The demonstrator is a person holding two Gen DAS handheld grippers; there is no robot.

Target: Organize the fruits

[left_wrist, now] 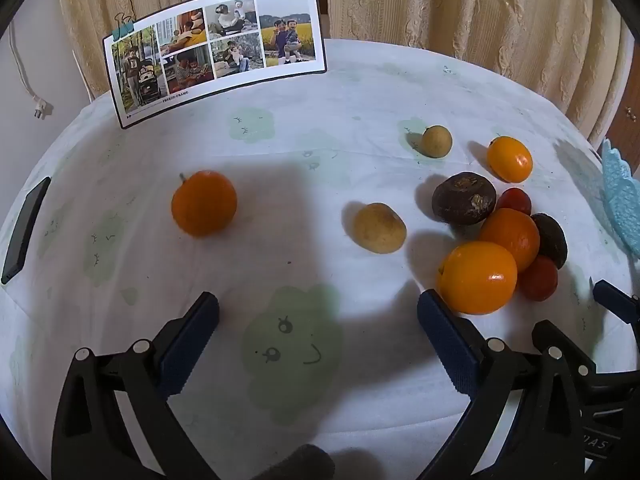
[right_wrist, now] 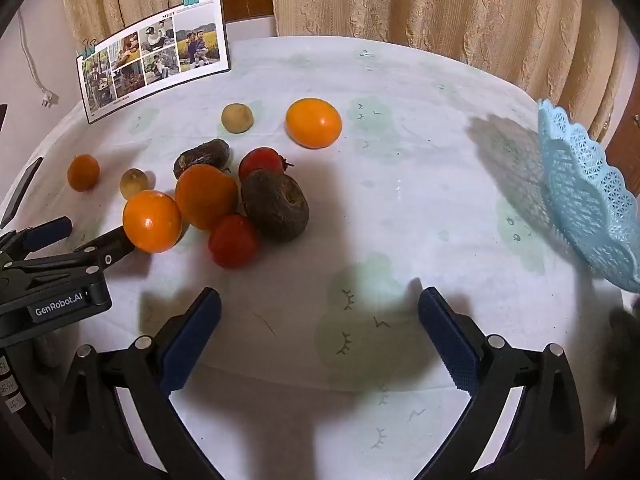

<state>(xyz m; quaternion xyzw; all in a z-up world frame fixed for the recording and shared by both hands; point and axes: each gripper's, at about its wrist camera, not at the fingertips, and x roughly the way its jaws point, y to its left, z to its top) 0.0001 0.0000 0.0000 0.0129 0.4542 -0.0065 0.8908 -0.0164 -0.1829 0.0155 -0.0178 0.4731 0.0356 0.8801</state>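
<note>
"GenRobot.AI" label on left gripper, perhaps "FREEZE-FRAME" on photo card; both grippers' fingers spread, empty

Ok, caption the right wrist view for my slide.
Open hand-held gripper above tablecloth, fruit pile left, blue basket right.

Oranges, red tomatoes and dark brown fruits cluster on the cloth; a pale blue basket sits apart, empty.
</note>
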